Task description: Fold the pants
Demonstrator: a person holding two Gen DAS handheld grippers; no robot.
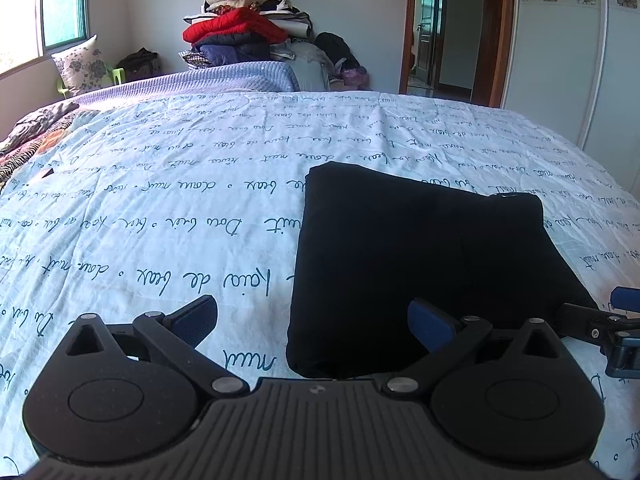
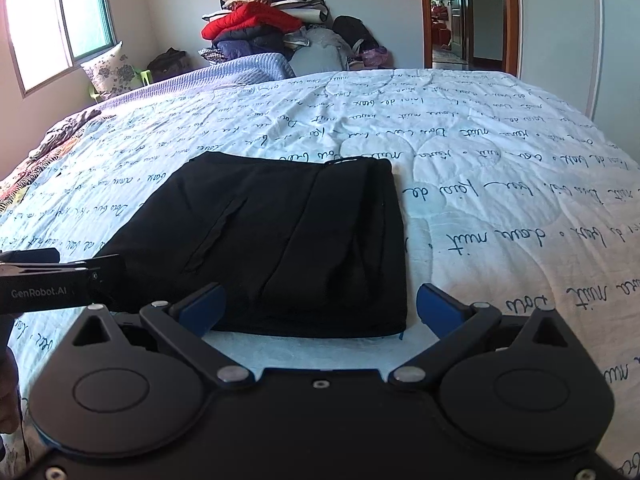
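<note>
Black pants [image 1: 420, 260] lie folded into a compact rectangle on the white bedspread with script print [image 1: 180, 200]; they also show in the right wrist view [image 2: 288, 240]. My left gripper [image 1: 314, 320] is open and empty, just before the near left corner of the pants. My right gripper [image 2: 320, 310] is open and empty, at the near right edge of the pants. The right gripper shows at the right edge of the left view [image 1: 600, 320], and the left gripper at the left edge of the right view [image 2: 60, 280].
A pile of clothes and quilts [image 1: 248, 28] stands beyond the bed's far end. A floral pillow [image 1: 80, 64] leans under the window. A patterned blanket [image 1: 32, 136] lies at the bed's left edge. A doorway [image 1: 440, 28] and wardrobe are at the right.
</note>
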